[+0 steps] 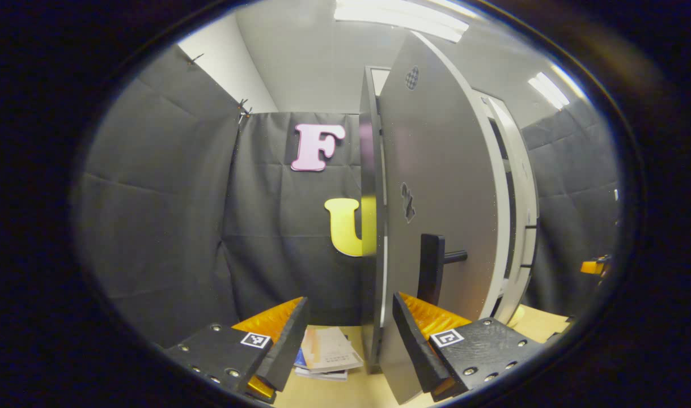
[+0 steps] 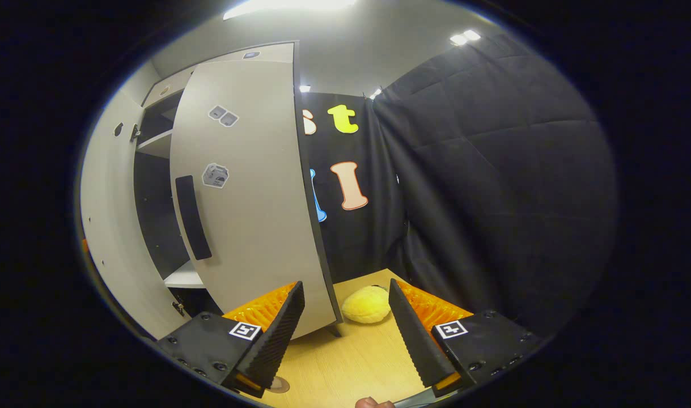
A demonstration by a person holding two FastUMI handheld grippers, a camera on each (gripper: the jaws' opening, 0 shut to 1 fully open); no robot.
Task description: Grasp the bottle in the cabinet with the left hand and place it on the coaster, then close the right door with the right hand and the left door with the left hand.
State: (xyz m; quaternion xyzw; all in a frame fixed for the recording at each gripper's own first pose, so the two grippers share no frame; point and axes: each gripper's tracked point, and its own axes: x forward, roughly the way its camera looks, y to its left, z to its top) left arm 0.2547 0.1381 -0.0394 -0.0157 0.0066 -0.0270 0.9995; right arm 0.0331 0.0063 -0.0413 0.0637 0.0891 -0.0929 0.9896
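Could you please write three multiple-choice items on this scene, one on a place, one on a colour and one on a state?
1. Where does the yellow plush lie?
A. on a cabinet shelf
B. on the table, beyond the right gripper
C. between the left gripper's fingers

2. What colour is the door handle ahead of the left gripper?
A. black
B. white
C. yellow

3. How do the right gripper's fingers stand?
A. shut on the handle
B. shut on the plush
C. apart, holding nothing

Answers: 1 B, the plush rests on the wooden top past the fingertips, by the door. 2 A, the bar is dark against the grey door. 3 C, bare table shows in the gap.
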